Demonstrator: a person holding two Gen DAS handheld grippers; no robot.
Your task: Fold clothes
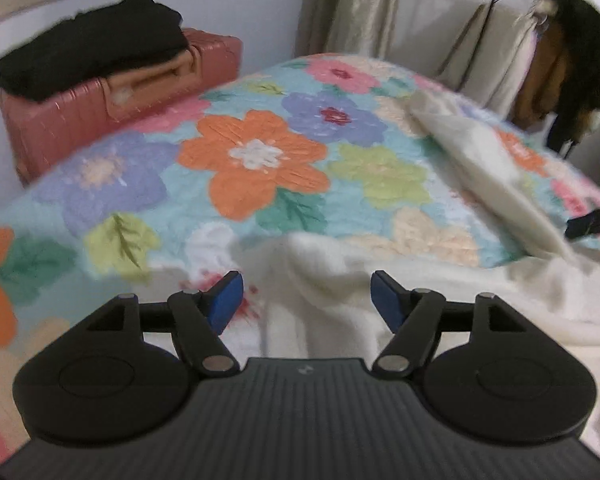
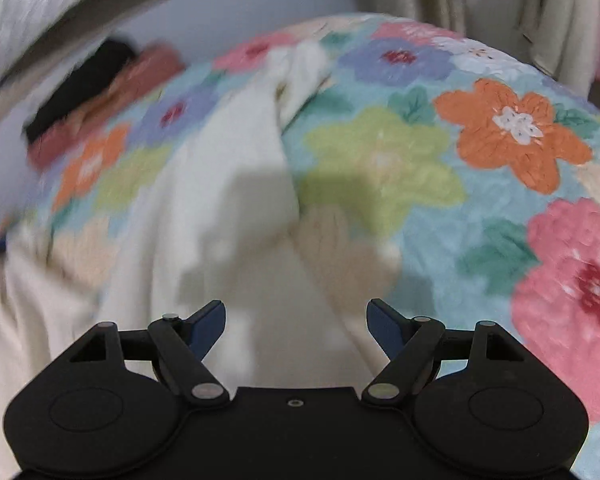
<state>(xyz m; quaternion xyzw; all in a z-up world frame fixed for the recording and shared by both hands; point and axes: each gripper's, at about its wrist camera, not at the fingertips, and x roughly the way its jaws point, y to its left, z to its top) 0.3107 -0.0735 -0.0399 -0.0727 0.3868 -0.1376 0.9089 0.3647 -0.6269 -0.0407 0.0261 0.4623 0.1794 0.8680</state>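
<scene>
**Cream garment spread loose on the flowered bed, both grippers open above it**

Cream garment [image 1: 440, 292], seen from the left wrist view, lies crumpled across the near right part of the bed [image 1: 260, 152], whose quilt shows large orange, purple, pink and green flowers. One long strip of the same pale cloth runs from the near heap toward the far right. The left gripper [image 1: 307, 300] hovers over the near edge of the cloth with its blue-padded fingers [image 1: 228, 300] spread wide apart, nothing between them. At the far left, beside the bed, stands a pink suitcase [image 1: 112, 112], shut, with a stack of black folded clothes [image 1: 92, 44] resting on its lid. Beige curtains [image 1: 356, 4] hang at the far wall, and a clothes rack [image 1: 548, 52] with hanging garments stands at the far right. A dark gripper tip shows at the right edge, too little of it to tell more.

From the right wrist view, the cream garment [image 2: 220, 200] stretches from the near left up toward the far middle of the bed [image 2: 500, 208], blurred. The right gripper [image 2: 296, 326] sits over the near part of the cloth, its fingers [image 2: 208, 328] wide apart and holding nothing. The suitcase [image 2: 112, 92] with the black clothes [image 2: 84, 84] on top appears smeared at the far left.
</scene>
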